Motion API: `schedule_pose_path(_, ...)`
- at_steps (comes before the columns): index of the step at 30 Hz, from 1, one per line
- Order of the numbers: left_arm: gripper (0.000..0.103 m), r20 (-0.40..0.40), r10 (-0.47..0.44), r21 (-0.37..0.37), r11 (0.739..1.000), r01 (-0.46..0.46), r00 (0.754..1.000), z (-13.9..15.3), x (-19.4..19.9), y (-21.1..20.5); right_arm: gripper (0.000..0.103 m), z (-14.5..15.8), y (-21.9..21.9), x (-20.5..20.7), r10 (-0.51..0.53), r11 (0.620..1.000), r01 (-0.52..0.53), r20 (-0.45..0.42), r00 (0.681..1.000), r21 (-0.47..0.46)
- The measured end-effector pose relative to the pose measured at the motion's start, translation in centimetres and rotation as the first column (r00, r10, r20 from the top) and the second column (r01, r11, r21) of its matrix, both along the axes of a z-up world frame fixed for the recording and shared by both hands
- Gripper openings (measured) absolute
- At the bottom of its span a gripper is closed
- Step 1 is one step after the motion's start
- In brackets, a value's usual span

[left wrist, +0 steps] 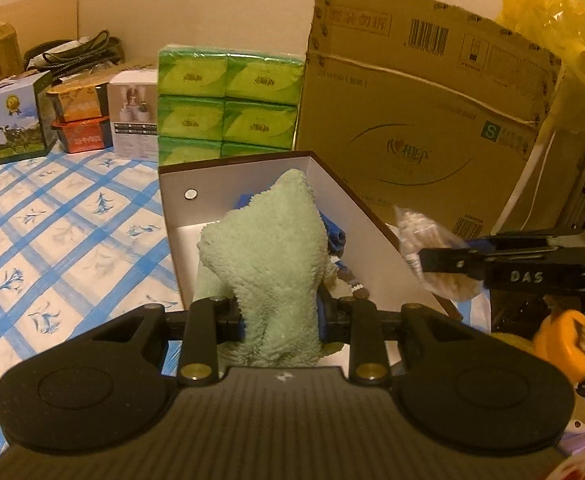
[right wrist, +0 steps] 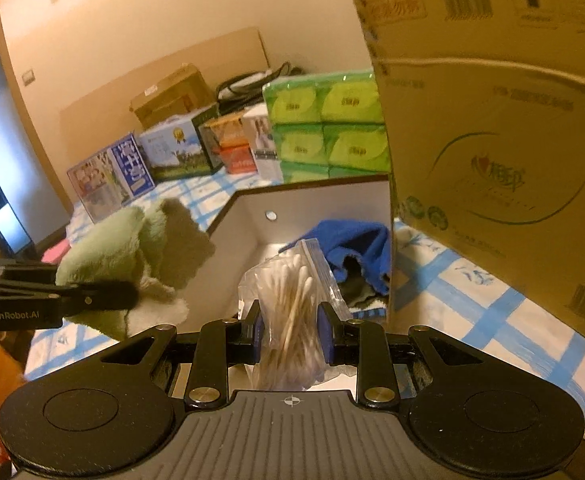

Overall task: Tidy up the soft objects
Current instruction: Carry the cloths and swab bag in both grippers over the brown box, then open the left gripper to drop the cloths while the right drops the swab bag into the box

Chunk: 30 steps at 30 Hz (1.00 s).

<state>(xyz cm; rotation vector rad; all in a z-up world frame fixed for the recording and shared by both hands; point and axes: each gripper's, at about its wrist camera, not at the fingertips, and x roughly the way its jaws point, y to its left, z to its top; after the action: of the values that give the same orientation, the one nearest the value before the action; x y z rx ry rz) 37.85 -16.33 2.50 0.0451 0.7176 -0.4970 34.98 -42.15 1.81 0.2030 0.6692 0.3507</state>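
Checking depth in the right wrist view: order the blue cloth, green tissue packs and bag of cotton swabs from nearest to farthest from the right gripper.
1. Bag of cotton swabs, held in the right gripper.
2. Blue cloth, inside the white box.
3. Green tissue packs, stacked behind the box.

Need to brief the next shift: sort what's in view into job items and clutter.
Job: green towel in left gripper; bag of cotton swabs in right gripper; white box; blue cloth inside.

Clutter: tissue packs; big carton; yellow bag.

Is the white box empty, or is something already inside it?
Not empty. A blue cloth already lies inside the white box, against its far corner, with other dark and pale fabric beneath it.
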Motion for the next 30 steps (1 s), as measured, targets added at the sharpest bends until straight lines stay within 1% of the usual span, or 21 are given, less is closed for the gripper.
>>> schedule_pose_path(11,0.027,-0.074,-0.026,0.019,0.999,0.028,0.997,-2.8,2.2,-1.6,0.028,-2.5,1.0,2.3,0.036,0.999,-0.038,-0.054,0.998,-0.026)
schedule_pose_path(23,0.027,-0.117,-0.036,0.020,0.999,0.038,0.992,-4.3,3.4,-2.2,0.028,-3.5,1.0,3.0,0.027,0.999,-0.030,-0.076,0.997,-0.031)
schedule_pose_path(26,0.032,-0.116,-0.052,0.023,0.998,0.055,0.992,-4.4,3.6,-2.6,0.028,-3.7,1.1,3.2,0.023,0.999,-0.025,-0.077,0.997,-0.030)
schedule_pose_path(28,0.043,-0.121,-0.054,0.037,0.998,0.059,0.991,-4.6,3.8,-2.9,0.028,-3.8,1.1,3.4,0.012,1.000,-0.014,-0.076,0.997,-0.026)
schedule_pose_path(30,0.043,-0.113,-0.058,0.049,0.997,0.064,0.992,-4.6,3.8,-3.0,0.028,-3.9,0.9,3.4,0.004,1.000,-0.005,-0.079,0.997,-0.015)
